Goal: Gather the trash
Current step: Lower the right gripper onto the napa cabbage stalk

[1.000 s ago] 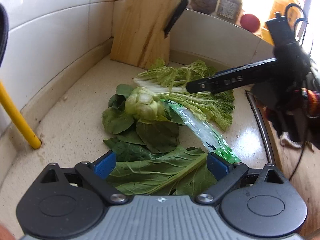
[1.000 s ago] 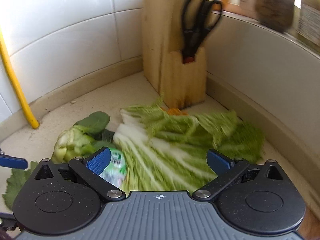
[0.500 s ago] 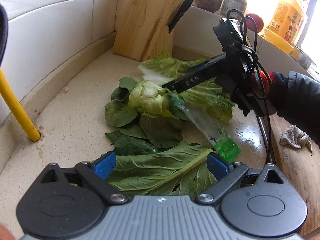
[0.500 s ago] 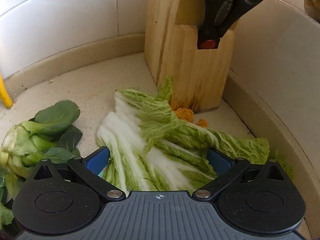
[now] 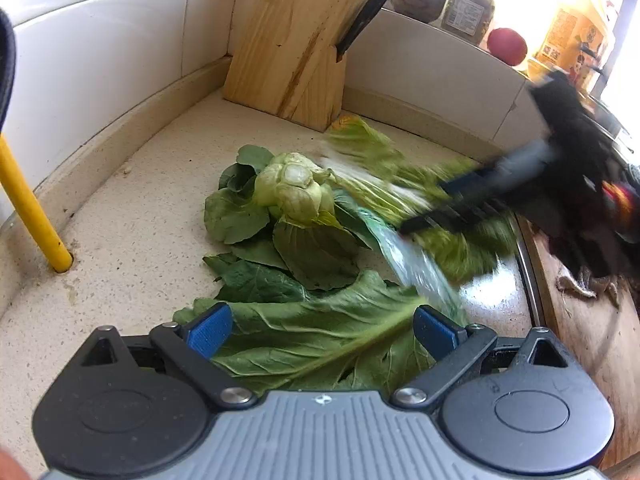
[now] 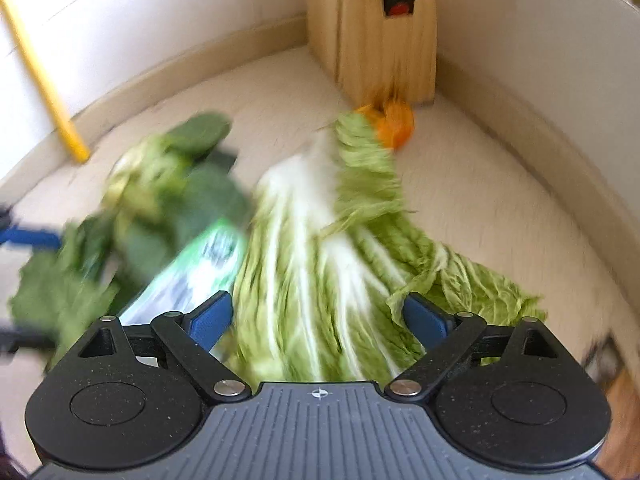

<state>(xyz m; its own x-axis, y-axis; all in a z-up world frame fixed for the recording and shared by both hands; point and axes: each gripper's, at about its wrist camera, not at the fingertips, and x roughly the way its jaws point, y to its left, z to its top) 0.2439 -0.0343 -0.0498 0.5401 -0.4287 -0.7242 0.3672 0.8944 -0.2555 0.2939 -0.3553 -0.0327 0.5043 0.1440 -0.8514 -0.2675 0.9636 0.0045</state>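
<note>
Sweeps in fast, the right claw [image 6: 318,320], jaws wide, straddling the stalk end of the napa cabbage leaves [image 6: 332,248]; half a second ago sat lower and nearer the knife block [image 6: 372,36], now pulled back with the whole view blurred. Seen from the left wrist, crosses over the leaves from the right, blurred too. Looks like a raking or repositioning pass rather than a grasp; nothing pinched yet. Left claw [image 5: 322,330] also wide, holding nothing, hovering over the broad dark leaf [image 5: 320,340] nearest it, unmoved since before.

Trash lies on the counter [image 5: 132,224] in front of the block: bok choy stump [image 5: 294,190] at centre, plastic wrapper [image 5: 416,260] beside it. Wrapper's long axis runs diagonally, far end under the greens, near end toward the left claw's right finger. Napa leaves' long axis runs from the right claw toward the block, stalks nearest the claw.
</note>
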